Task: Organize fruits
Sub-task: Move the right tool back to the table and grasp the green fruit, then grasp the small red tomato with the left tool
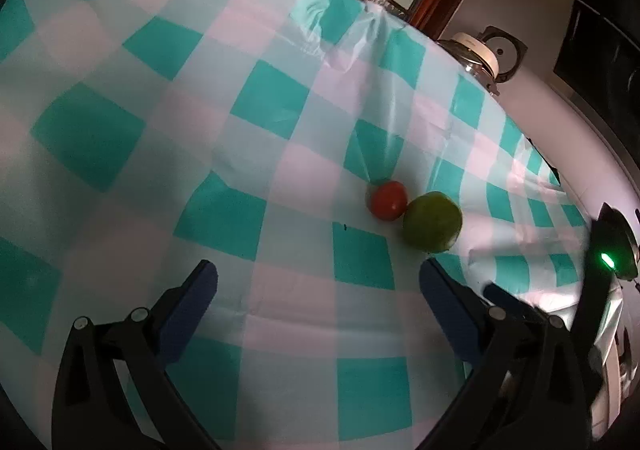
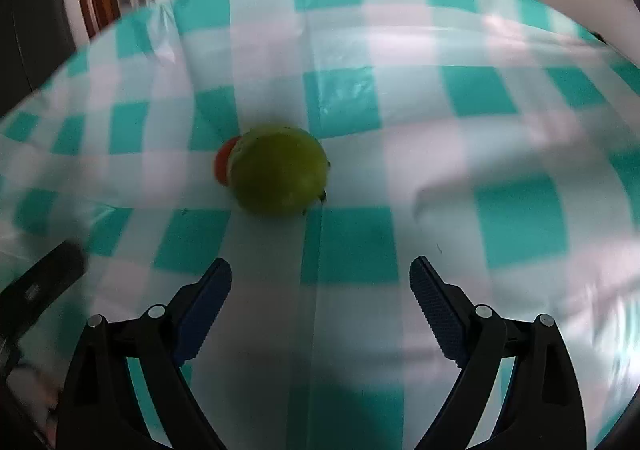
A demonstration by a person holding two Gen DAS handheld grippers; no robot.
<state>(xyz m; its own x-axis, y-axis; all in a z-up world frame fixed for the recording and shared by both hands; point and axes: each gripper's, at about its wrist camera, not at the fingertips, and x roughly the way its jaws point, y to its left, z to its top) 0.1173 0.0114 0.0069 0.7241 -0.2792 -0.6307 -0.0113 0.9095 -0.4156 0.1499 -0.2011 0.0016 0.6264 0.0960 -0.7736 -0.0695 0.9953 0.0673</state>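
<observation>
Both the left gripper [image 1: 318,276] and the right gripper [image 2: 320,274] had their jaws spread wide, gripping nothing. The green fruit [image 2: 278,170] lay on the checked surface [image 2: 460,154] ahead of them, touching the red fruit [image 1: 388,200].

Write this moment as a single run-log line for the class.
left gripper: open, empty | right gripper: open, empty | green fruit touching red fruit on checked tablecloth | nothing grasped
</observation>
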